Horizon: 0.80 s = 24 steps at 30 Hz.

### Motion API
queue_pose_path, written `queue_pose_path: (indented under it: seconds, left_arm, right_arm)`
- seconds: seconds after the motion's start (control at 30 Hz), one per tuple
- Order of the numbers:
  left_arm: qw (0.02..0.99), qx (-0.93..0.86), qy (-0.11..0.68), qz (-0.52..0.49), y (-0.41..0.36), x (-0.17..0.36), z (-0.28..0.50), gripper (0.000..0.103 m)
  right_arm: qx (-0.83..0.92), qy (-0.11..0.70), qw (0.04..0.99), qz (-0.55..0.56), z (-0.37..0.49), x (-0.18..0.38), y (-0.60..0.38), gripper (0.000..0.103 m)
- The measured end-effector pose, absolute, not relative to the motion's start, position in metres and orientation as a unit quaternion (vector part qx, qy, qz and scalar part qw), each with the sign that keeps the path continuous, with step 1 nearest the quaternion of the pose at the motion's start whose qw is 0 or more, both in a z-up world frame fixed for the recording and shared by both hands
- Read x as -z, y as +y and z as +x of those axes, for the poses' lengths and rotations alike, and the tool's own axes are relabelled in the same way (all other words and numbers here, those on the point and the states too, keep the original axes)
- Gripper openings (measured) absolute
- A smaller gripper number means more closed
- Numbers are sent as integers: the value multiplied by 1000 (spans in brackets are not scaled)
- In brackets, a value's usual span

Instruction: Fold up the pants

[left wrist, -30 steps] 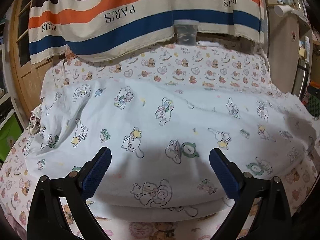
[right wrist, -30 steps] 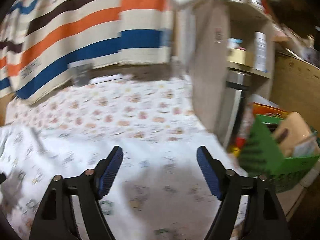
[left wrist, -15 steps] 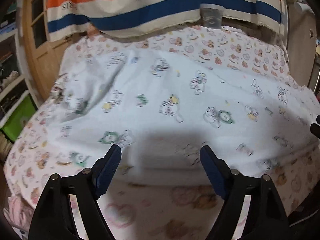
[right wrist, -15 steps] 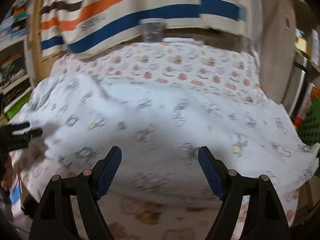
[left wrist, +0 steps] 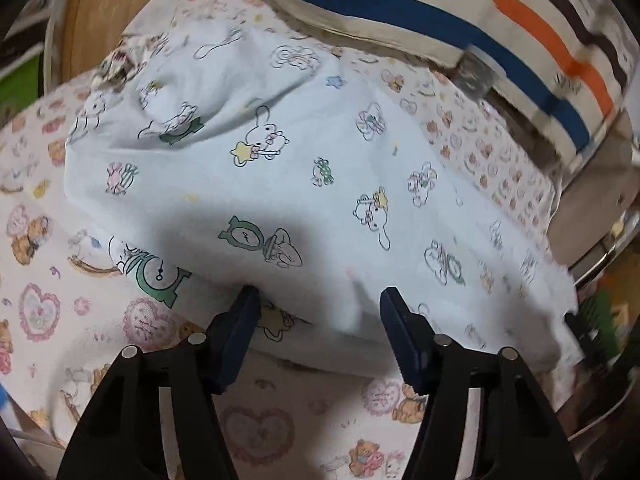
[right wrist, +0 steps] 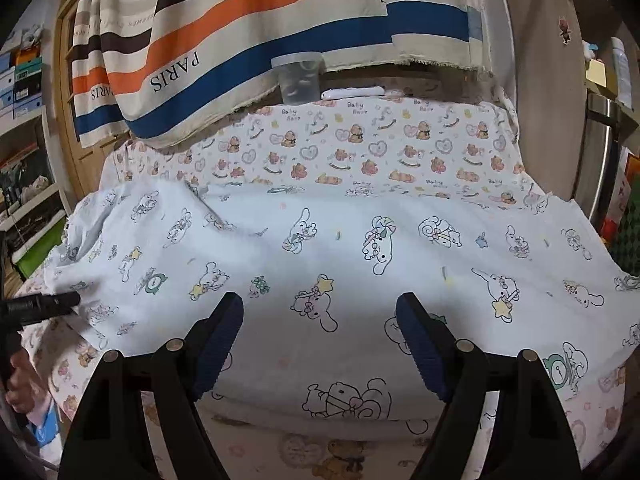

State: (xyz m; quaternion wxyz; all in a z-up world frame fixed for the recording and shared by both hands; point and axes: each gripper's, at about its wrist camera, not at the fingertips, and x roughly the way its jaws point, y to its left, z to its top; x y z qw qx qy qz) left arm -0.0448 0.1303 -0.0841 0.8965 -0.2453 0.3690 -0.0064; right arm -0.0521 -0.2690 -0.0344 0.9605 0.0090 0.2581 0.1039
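- The pants (right wrist: pixel 340 256), pale with little cartoon animals, lie spread flat across the bear-print sheet (right wrist: pixel 360 148), running left to right over almost the whole surface.
- My left claw (left wrist: pixel 316 304) is at the near edge of the pants, close to their left end, its blue pads astride a raised fold of the cloth.
- Those jaws have just been closing in; the fold sits between them, but there is a gap on either side and the pads are not pressing it.
- From this wrist I see the pants double-layered at the near edge, a lower layer with a green clock print peeking out on the left.
- My right claw (right wrist: pixel 320 312) hangs over the near middle of the pants, jaws spread wide, nothing between them but the flat cloth below.
- In the right wrist view the tip of my left claw (right wrist: pixel 60 302) shows at the far left, touching the left end of the pants.
- A bit of my hand (right wrist: pixel 20 384) shows below it at the left border.
- Beyond the sheet hangs a striped cloth (right wrist: pixel 248 32), orange, blue and brown, printed PARIS.
- A clear plastic cup (right wrist: pixel 298 78) stands at the far edge, just below that cloth.
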Motion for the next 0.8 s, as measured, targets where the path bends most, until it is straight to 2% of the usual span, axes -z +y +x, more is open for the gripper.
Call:
queue_pose_path:
  seconds: [0.07,0.1,0.13,0.17,0.3,0.53,0.67,0.8]
  left_arm:
    - [892,0,362,-271,136,85,-44,56]
    - [889,-10,360,-283,140,86,-43,36]
    - [886,-22,359,-294,143,87,-41,7]
    - [881,-38,364,-300,147,90,-38,0]
    - [884,-54,361,-293,146,94,-34,0]
    - [919,-97,323,-206,119,62,-69,0]
    - [919,-129,332,-169,115,62,-81,0]
    - [906,-133,361,-174,118,77,-70,0]
  right_arm:
    - [-102,263,959,8,-50,36,-269,80]
    - [-100,263,959,8,-49,37,-268,80]
    - [-98,263,960,8,-48,37,-268,80]
    - [-97,261,960,6,-48,37,-267,80]
    - [-86,250,964,-12,-51,36,-263,80]
    - [-64,254,965,-23,-52,38,-270,80]
    - [-60,261,963,-18,-49,40,-272,80]
    - [-67,263,962,-18,-48,42,-270,80]
